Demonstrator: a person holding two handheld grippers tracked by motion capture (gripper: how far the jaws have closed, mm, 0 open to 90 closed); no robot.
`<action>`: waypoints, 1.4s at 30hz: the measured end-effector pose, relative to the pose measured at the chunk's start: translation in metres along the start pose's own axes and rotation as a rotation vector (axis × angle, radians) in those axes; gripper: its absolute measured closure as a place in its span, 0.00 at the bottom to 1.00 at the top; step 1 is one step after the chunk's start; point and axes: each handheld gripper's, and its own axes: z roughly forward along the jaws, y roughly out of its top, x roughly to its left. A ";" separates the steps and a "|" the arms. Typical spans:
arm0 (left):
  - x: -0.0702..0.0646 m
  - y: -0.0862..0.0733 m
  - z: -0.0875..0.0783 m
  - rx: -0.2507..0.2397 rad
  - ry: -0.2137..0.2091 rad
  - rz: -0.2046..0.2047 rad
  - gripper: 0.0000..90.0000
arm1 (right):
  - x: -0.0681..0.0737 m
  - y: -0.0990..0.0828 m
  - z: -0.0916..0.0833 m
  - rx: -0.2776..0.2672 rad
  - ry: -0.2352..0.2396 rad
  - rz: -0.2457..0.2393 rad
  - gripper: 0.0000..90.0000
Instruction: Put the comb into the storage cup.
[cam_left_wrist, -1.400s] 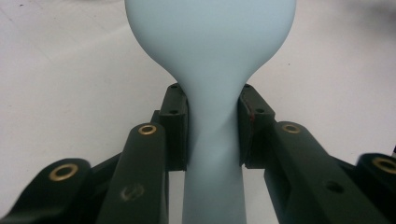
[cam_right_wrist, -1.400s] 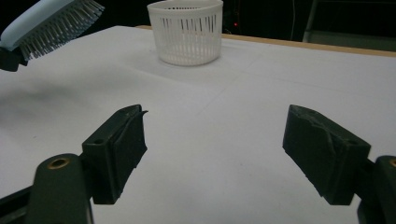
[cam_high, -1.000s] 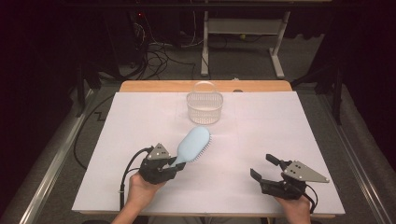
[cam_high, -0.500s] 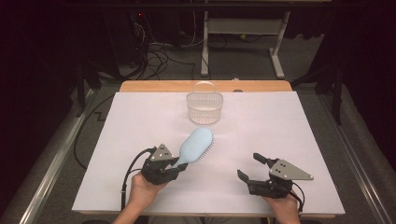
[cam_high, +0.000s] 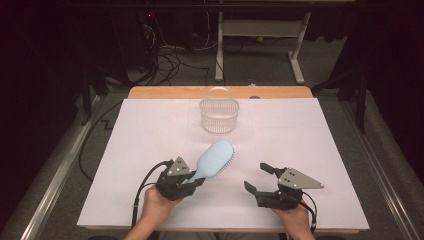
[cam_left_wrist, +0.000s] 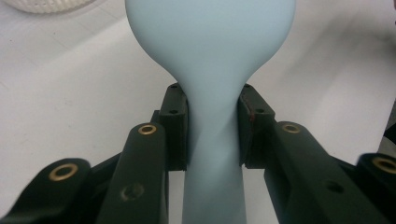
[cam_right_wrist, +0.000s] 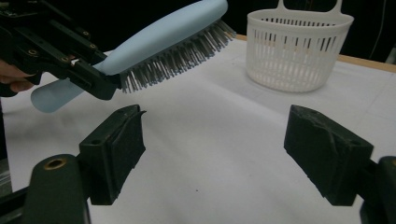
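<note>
Sliding in from the right edge of the white table cover (cam_high: 150, 150), the right gripper (cam_high: 260, 177) now sits closer to the middle than it did a second ago, and it's closing the distance on the brush. Over on the other side, the left gripper (cam_high: 192, 180) has barely budged, and its jaws are pinched tight on the narrow handle of the pale blue plastic hairbrush (cam_high: 216, 159) — the left gripper view shows both pads squeezing that slim neck (cam_left_wrist: 212, 135) just below where the head widens out. The brush is held up off the table, head pointing away toward the far side, bristles facing down and to the right, as the right gripper view makes plain (cam_right_wrist: 177, 60). The right gripper's jaws stand wide apart with nothing between them, aimed across at the brush. Farther back, near the table's far edge, the white slotted plastic basket with a loop handle (cam_high: 219, 115) stands upright and looks empty. So where are we? By my read, the pickup is done and the brush is secure in the air; what's left looks like either a handover to that waiting right gripper or a carry to the basket, and neither has begun. The brush and the basket are well apart for now.
</note>
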 end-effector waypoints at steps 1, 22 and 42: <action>0.000 0.000 0.000 -0.001 0.001 -0.002 0.75 | 0.001 0.000 0.002 0.006 0.010 -0.001 0.23; -0.014 0.009 0.007 -0.015 -0.020 0.031 0.75 | 0.013 0.010 0.035 0.040 0.090 0.035 0.25; -0.023 0.010 0.013 -0.012 -0.010 0.061 0.75 | 0.017 0.016 0.047 0.020 0.134 0.085 0.23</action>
